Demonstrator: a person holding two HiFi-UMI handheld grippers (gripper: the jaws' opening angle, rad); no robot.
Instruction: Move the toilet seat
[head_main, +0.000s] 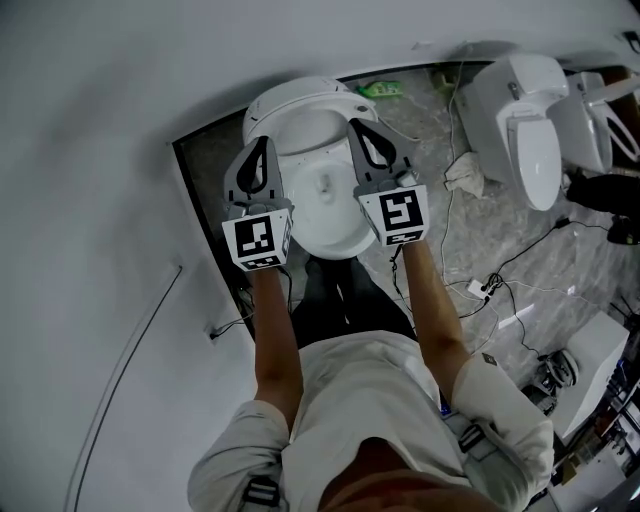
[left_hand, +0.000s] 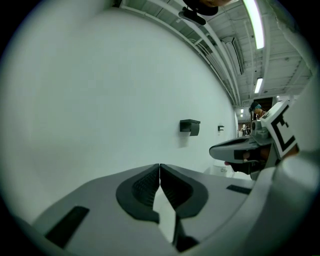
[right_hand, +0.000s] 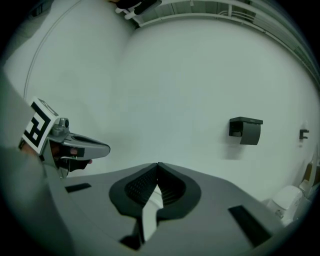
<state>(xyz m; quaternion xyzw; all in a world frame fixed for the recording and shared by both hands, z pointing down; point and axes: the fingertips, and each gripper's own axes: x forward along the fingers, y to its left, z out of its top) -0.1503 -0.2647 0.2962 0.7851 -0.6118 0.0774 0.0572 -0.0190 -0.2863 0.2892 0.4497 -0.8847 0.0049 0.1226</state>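
A white toilet (head_main: 300, 105) stands against the wall below me, its oval seat end (head_main: 325, 215) pointing towards my legs; seat and lid cannot be told apart from above. My left gripper (head_main: 262, 145) hangs over the toilet's left rim and my right gripper (head_main: 358, 128) over its right rim, both pointing at the wall. Both are shut with nothing between the fingers. The left gripper view shows its tips (left_hand: 159, 166) meeting, with the right gripper (left_hand: 245, 150) alongside. The right gripper view shows its tips (right_hand: 158, 164) closed too, and the left gripper (right_hand: 75, 145) at its left.
Two more white toilets (head_main: 520, 120) (head_main: 590, 125) stand at the right on the marble floor (head_main: 500, 230), with cables (head_main: 480, 290), a rag (head_main: 465, 172) and a green pack (head_main: 380, 88). A black paper holder (right_hand: 245, 130) hangs on the white wall (head_main: 100, 200).
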